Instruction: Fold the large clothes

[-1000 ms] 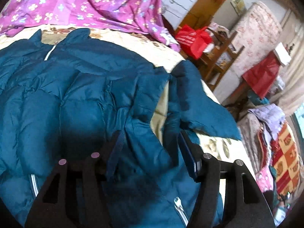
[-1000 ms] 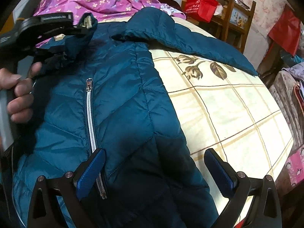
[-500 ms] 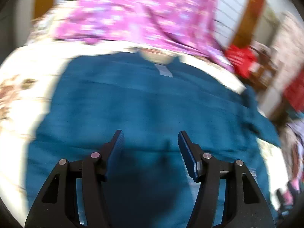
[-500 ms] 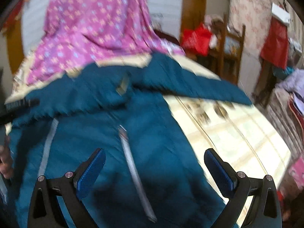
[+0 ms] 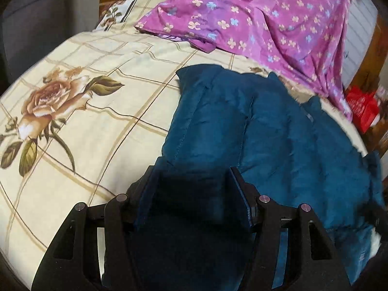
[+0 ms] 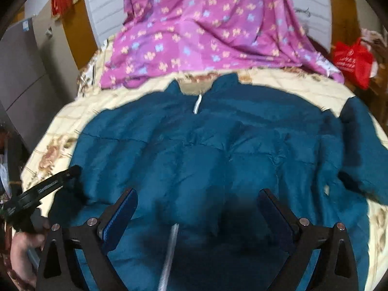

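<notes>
Currently, floral bedsheet (image 5: 97,111) fills the frame's left; teal puffer jacket (image 6: 218,150) lies spread at centre. Left gripper (image 5: 191,189) straddles a jacket fold, jaws parted. Right gripper (image 6: 196,208) hovers wide, empty, above the zipper (image 6: 169,254).

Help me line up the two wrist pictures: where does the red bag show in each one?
Left wrist: the red bag sits at the right edge, about halfway up, past the blue jacket.
Right wrist: the red bag is at upper right, beyond the bed's far corner.
Shared landmark: the purple flowered sheet, just left of the bag.
</notes>
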`<move>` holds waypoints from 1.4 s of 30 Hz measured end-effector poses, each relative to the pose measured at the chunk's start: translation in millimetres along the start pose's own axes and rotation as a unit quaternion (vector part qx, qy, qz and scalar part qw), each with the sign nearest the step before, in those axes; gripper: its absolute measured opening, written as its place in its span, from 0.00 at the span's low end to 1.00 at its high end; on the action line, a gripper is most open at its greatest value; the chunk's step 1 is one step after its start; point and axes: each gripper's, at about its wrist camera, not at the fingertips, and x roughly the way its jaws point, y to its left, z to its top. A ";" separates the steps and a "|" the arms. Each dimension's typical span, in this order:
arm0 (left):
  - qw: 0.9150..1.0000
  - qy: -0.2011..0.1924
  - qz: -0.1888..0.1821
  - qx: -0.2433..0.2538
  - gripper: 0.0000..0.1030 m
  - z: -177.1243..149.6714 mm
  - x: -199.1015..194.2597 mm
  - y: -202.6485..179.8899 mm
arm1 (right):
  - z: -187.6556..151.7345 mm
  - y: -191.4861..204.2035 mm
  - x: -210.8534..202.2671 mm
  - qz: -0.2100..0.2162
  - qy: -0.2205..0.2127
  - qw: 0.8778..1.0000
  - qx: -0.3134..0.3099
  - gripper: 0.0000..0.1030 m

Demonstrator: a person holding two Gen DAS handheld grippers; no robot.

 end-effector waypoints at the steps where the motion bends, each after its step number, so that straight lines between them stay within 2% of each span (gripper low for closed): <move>1: 1.000 -0.004 0.003 0.004 0.58 -2.3 2.0 -0.8 | 0.5 -16.4 12.4 -0.004 0.014 1.000 0.013 0.96; 4: 1.000 -0.010 0.004 0.006 0.60 -4.3 4.2 -2.5 | -6.0 -68.5 24.6 -0.014 0.038 0.997 0.064 0.95; 7: 1.000 -0.008 -0.001 0.002 0.61 -3.9 6.1 -0.3 | -14.9 -115.7 15.9 -0.024 0.025 0.992 0.118 0.95; 9: 1.000 -0.010 -0.008 -0.007 0.61 -3.6 5.1 3.6 | -17.3 -133.6 9.5 0.000 0.018 0.988 0.153 0.95; 11: 1.000 -0.011 -0.011 -0.013 0.61 -3.4 3.9 4.9 | -10.9 -132.1 3.9 0.005 0.015 0.988 0.154 0.95; 15: 1.000 -0.010 -0.004 -0.010 0.61 -3.5 3.9 2.7 | 22.3 -108.6 -16.6 0.026 -0.054 0.989 0.136 0.95; 16: 1.000 -0.010 -0.005 -0.010 0.61 -3.4 4.1 2.8 | 28.1 -102.9 -13.6 0.026 -0.058 0.989 0.130 0.95; 18: 1.000 -0.010 -0.005 -0.010 0.61 -3.4 4.0 2.6 | 32.7 -96.3 5.5 0.009 -0.037 0.992 0.119 0.95; 20: 1.000 -0.009 -0.005 -0.009 0.61 -3.3 4.4 2.8 | 22.0 -101.7 43.2 -0.011 0.031 0.993 0.117 0.96; 21: 1.000 -0.008 -0.003 -0.008 0.61 -3.2 4.8 2.0 | 14.2 -103.5 51.6 -0.014 0.045 0.993 0.105 0.96; 22: 1.000 -0.007 -0.001 -0.007 0.61 -3.3 5.2 1.3 | 13.8 -102.7 50.2 -0.021 0.032 0.995 0.091 0.97; 24: 1.000 -0.006 0.002 -0.005 0.61 -3.9 6.2 0.7 | 14.0 -100.3 49.5 -0.029 0.036 0.995 0.091 0.97; 26: 1.000 -0.006 0.001 -0.005 0.61 -3.9 6.6 0.9 | 14.5 -98.8 38.0 -0.033 0.039 0.994 0.094 0.96; 30: 1.000 -0.001 0.011 0.008 0.64 -4.4 8.5 -4.4 | 0.8 -95.3 -4.5 -0.032 0.007 0.996 0.079 0.96; 32: 0.999 0.009 0.024 0.028 0.64 -4.4 7.1 -10.0 | -10.9 -91.5 2.8 -0.042 0.048 0.996 0.061 0.97; 33: 0.998 0.017 0.033 0.041 0.64 -3.5 1.9 -12.8 | -20.4 -92.9 12.1 -0.076 0.095 0.991 0.048 0.97; 34: 0.998 0.015 0.041 0.049 0.64 -2.5 -7.5 -14.5 | -24.1 -94.0 7.0 -0.080 0.095 0.991 0.045 0.97; 35: 0.998 0.003 0.043 0.051 0.64 -3.2 -20.1 -14.9 | -25.0 -95.3 -1.2 -0.081 0.086 0.992 0.047 0.97; 37: 0.997 -0.035 0.041 0.051 0.64 -8.2 -49.5 -15.2 | -25.4 -106.3 -36.4 -0.081 0.041 0.994 0.059 0.97; 39: 0.997 -0.053 0.036 0.050 0.64 -20.2 -69.6 -17.3 | -27.7 -129.7 -72.4 -0.088 0.001 0.994 0.068 0.97; 41: 0.997 -0.042 0.021 0.056 0.64 -39.7 -75.2 -21.8 | -29.5 -160.0 -96.8 -0.116 -0.017 0.990 0.079 0.97; 42: 0.998 -0.031 0.014 0.058 0.64 -50.5 -74.0 -24.0 | -34.5 -191.2 -113.9 -0.137 -0.025 0.986 0.096 0.97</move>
